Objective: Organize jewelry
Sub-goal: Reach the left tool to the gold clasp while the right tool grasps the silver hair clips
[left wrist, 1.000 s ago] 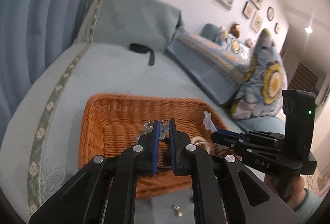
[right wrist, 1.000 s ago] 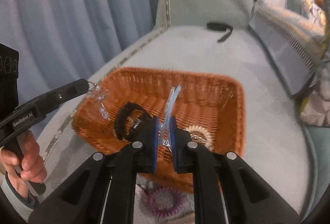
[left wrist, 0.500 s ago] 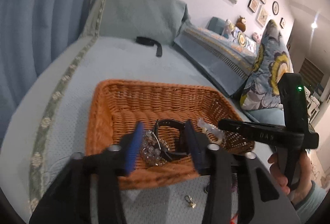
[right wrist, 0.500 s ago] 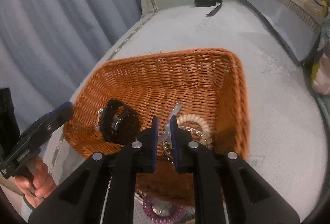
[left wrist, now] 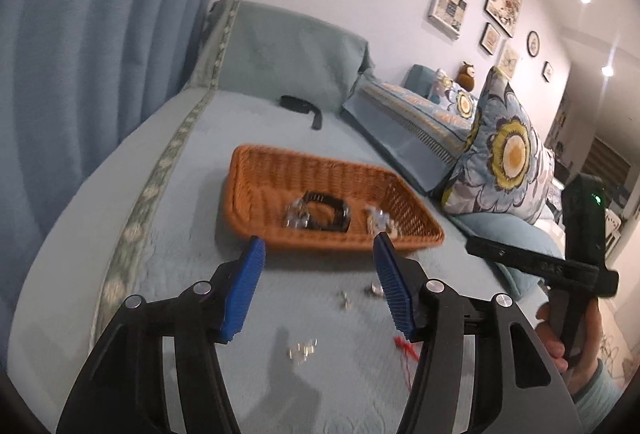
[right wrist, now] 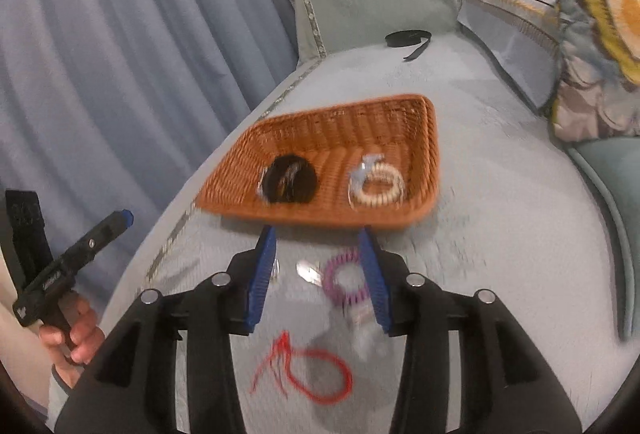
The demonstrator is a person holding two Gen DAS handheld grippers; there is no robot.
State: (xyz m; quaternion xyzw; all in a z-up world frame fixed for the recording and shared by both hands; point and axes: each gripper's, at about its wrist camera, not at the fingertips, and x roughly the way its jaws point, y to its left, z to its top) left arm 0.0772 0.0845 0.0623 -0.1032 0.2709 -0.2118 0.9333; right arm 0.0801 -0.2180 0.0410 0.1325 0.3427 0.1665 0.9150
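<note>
An orange wicker basket (left wrist: 256,190) (right wrist: 424,138) sits on the light blue sofa seat. In it lie a black bracelet (left wrist: 326,210) (right wrist: 292,180), a crystal piece (left wrist: 295,214), a clear hair clip (left wrist: 376,220) and a cream bead bracelet (right wrist: 378,188). My left gripper (left wrist: 318,254) is open and empty, in front of the basket. My right gripper (right wrist: 318,240) is open and empty, above a purple coil hair tie (right wrist: 344,282) and a red string loop (right wrist: 316,374) on the seat. Small silver pieces (left wrist: 304,346) (left wrist: 345,300) lie loose in front of the basket.
A black strap (left wrist: 302,106) (right wrist: 408,38) lies at the far end of the seat. Floral cushions (left wrist: 504,154) (right wrist: 592,26) stand on the right. A blue curtain (right wrist: 120,54) hangs on the left. The seat cover's patterned border (left wrist: 160,174) runs along the left edge.
Both grippers opened and let their pieces go into the basket, then drew back toward me. The clear hair clip and the crystal piece now lie in the basket.
</note>
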